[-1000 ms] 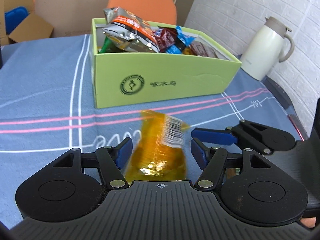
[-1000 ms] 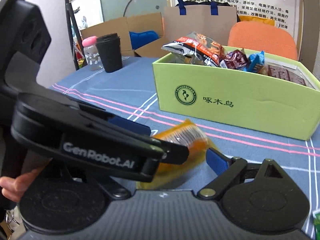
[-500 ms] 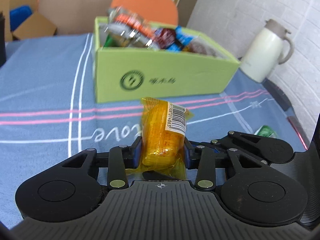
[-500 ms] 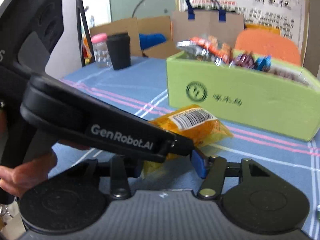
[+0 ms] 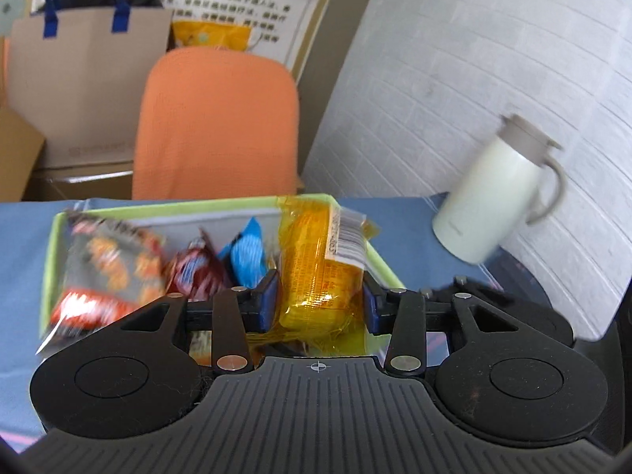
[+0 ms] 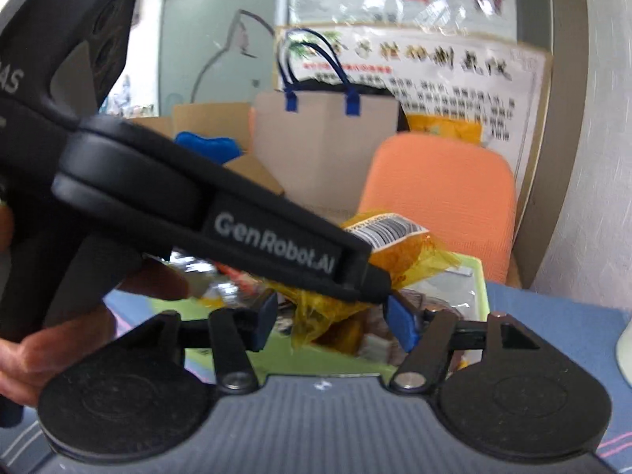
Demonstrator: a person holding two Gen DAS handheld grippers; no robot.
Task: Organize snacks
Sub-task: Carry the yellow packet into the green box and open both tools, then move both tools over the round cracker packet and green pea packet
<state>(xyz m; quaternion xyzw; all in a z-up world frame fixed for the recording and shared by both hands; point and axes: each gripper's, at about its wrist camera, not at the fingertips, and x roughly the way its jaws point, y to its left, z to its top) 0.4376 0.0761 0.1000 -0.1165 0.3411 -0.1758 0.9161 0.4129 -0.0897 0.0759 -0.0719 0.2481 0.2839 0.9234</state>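
Held between the blue pads of the left claw (image 5: 320, 301) was the yellow snack packet (image 5: 322, 268), raised over the right part of the green box (image 5: 50, 252). Its jaws had just been easing open, the pads seemingly still touching the wrapper. The right claw (image 6: 331, 323) stood half open around the packet's crinkled tail, its jaws just widened. The packet was judged light, soft and slippery, best gripped mid-body. Other snacks (image 5: 110, 264) crowded the box's left; a white jug (image 5: 493, 201) stood at the far right on the table (image 5: 23, 245).

A translucent orange-yellow snack packet (image 5: 316, 272) carries a white barcode label. The box (image 5: 379, 264) is lime green, the surface (image 5: 23, 229) blue. A blurred pouch (image 5: 106, 268) looks silver, perhaps with orange and red print.
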